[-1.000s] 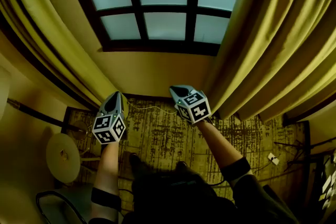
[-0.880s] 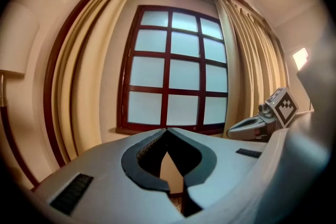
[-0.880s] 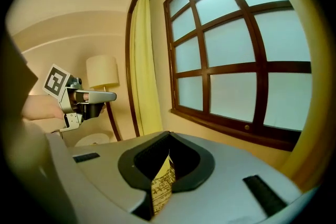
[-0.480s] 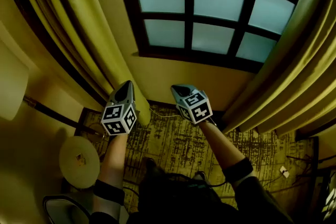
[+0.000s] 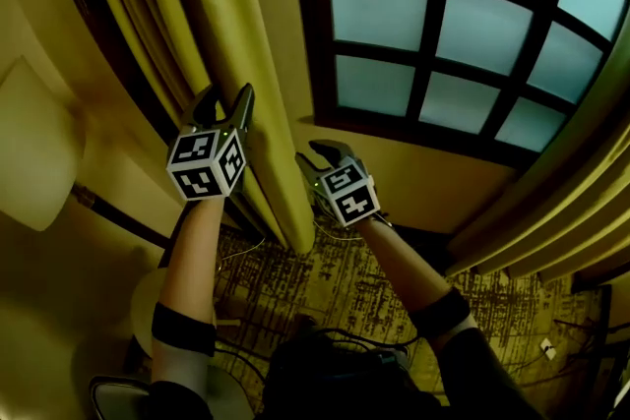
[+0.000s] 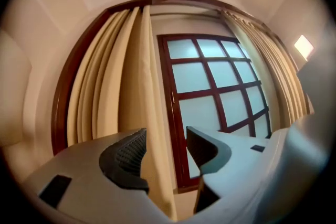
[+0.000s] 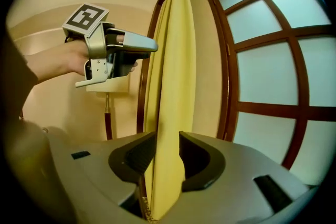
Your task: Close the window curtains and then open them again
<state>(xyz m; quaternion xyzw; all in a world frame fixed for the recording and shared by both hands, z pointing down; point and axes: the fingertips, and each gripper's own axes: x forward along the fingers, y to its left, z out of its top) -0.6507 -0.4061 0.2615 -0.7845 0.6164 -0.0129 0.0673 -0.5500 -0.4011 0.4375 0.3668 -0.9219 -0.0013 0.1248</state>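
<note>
The yellow left curtain (image 5: 246, 64) hangs gathered beside the dark-framed window (image 5: 443, 44). My left gripper (image 5: 224, 98) is raised level at the curtain's inner edge. In the left gripper view this gripper (image 6: 167, 139) has just been opening. The curtain (image 6: 142, 86) lies against the left pad and the right pad stands clear. My right gripper (image 5: 317, 152) is lower on the same edge. In the right gripper view its jaws (image 7: 167, 149) have just been opening, and the curtain fold (image 7: 176, 60) fills the narrow gap between the pads. The left gripper (image 7: 149, 47) shows above it.
The right curtain (image 5: 581, 182) hangs gathered at the far side of the window. A pale wall lamp shade (image 5: 34, 152) sits left of the left curtain. Below lie a patterned carpet (image 5: 345, 280) and a round side table (image 5: 148, 310).
Both grippers have moved up and to the left, from open space below the window to the left curtain's edge. Their jaws, shut before, now stand apart around that edge.
</note>
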